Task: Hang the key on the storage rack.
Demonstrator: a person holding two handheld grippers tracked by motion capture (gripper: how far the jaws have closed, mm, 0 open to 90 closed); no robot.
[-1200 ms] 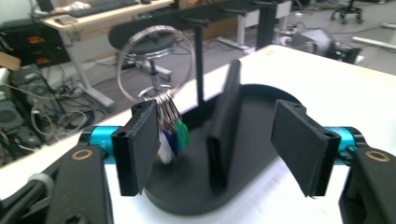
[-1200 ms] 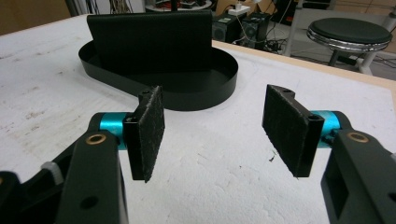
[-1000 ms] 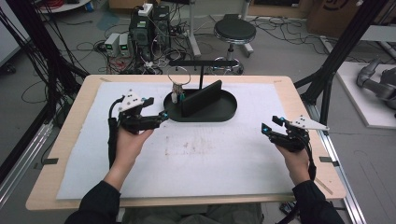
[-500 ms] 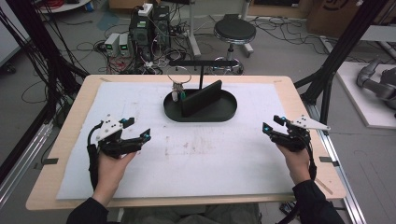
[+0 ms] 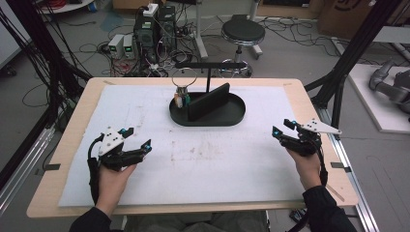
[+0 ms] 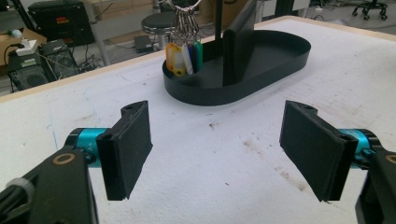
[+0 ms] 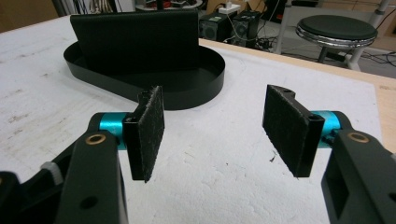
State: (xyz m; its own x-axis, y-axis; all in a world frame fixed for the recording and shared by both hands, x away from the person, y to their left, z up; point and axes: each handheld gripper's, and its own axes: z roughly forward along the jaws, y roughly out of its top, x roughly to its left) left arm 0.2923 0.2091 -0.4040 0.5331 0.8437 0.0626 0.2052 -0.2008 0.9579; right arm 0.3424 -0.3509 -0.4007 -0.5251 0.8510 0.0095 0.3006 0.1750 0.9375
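Observation:
A black oval tray (image 5: 227, 118) (image 6: 280, 56) (image 7: 205, 79) with an upright divider (image 5: 209, 101) stands at the far middle of the white mat (image 5: 203, 164). A T-shaped stand rises from it, and a key ring with several coloured tags (image 5: 182, 98) (image 6: 184, 57) hangs over its left end. My left gripper (image 5: 135, 140) (image 6: 217, 149) rests low over the mat's near left, open, nothing between its pads. My right gripper (image 5: 281, 128) (image 7: 212, 135) sits at the near right, also open and empty, pointing toward the tray.
The wooden table edge (image 5: 309, 96) frames the mat. Behind the table are a stool (image 5: 243, 33), computer boxes and cables (image 5: 147, 34) on the floor. Black frame posts (image 5: 353, 53) stand at the right and left sides.
My left gripper has drawn back from beside the tray toward the near left of the mat and come lower. The right gripper has stayed put.

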